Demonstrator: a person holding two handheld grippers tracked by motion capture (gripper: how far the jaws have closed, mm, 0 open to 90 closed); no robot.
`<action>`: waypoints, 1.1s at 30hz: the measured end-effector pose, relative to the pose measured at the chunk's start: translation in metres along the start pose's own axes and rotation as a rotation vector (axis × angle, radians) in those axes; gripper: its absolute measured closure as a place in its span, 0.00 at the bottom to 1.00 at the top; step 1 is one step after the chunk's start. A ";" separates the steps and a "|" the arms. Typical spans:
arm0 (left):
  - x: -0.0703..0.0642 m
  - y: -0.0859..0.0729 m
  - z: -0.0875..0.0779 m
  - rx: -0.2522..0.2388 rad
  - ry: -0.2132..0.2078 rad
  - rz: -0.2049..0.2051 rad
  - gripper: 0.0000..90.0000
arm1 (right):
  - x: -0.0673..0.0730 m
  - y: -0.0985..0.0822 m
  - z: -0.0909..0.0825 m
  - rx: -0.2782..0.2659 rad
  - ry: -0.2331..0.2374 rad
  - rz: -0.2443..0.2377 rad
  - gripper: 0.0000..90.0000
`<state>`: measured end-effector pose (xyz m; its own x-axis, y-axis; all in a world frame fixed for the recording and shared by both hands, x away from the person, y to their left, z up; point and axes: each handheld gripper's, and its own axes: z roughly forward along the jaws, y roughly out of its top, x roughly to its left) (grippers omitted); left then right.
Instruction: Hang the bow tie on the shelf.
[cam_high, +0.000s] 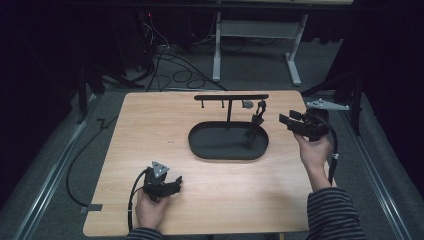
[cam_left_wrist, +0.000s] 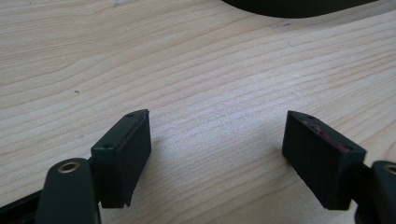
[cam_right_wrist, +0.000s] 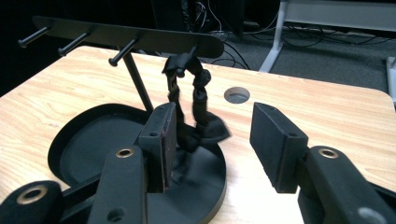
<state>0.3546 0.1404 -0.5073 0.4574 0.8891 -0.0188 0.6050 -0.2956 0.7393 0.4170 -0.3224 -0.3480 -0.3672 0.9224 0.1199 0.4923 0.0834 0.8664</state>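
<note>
High view is showing a black strap hanging from a peg rack over an oval tray, both grippers released, gaping.

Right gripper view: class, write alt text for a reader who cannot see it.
A black fabric strap hangs from a peg of a black metal stand over its oval black tray. The right gripper points at it with open jaws, above a light wooden table.

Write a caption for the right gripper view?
Open right hand-held gripper facing black strap hung on the stand.
</note>
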 end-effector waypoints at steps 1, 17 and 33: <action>0.000 0.000 0.000 0.000 0.000 0.000 0.27 | 0.000 -0.001 -0.002 -0.001 0.000 -0.002 0.58; 0.000 0.000 0.000 0.000 0.000 0.000 0.27 | -0.002 -0.018 -0.021 -0.012 0.005 0.000 0.57; 0.000 0.000 0.000 0.000 0.000 0.000 0.27 | -0.006 -0.041 -0.036 -0.028 0.016 0.032 0.56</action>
<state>0.3546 0.1403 -0.5073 0.4575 0.8890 -0.0188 0.6050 -0.2958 0.7392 0.3704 -0.3447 -0.3668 -0.3641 0.9184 0.1547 0.4815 0.0434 0.8754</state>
